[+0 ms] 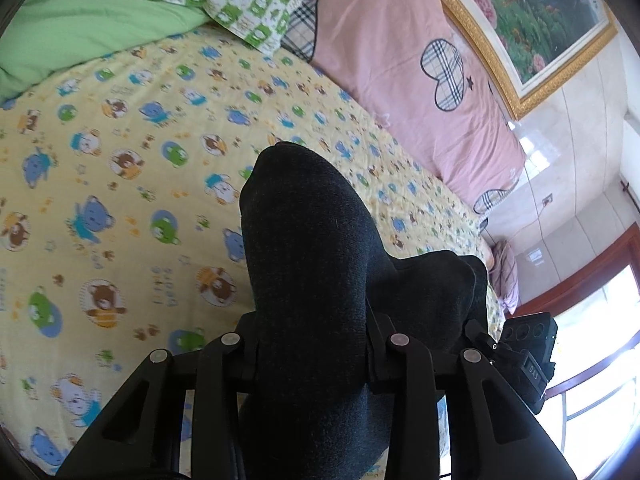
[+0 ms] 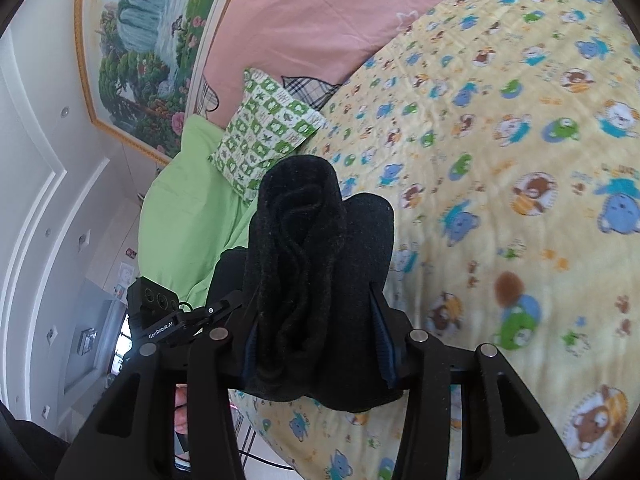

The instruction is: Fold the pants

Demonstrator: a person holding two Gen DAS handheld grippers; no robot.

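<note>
The dark charcoal pants [image 1: 312, 248] are bunched between the fingers of my left gripper [image 1: 312, 344], which is shut on them and holds them above the bed. In the right wrist view the same pants [image 2: 304, 248] are clamped in thick folds by my right gripper [image 2: 316, 344], also lifted off the bed. The other gripper shows at the edge of each view, at the right in the left wrist view [image 1: 528, 352] and at the left in the right wrist view [image 2: 160, 312]. The fabric hides the fingertips.
Below lies a bed with a yellow bear-print sheet [image 1: 120, 184]. A pink quilt [image 1: 400, 60], a green-checked pillow [image 2: 268, 128] and a green blanket [image 2: 188, 200] lie along the wall side. A framed landscape picture [image 2: 152, 40] hangs above. A window [image 1: 600, 360] is at the right.
</note>
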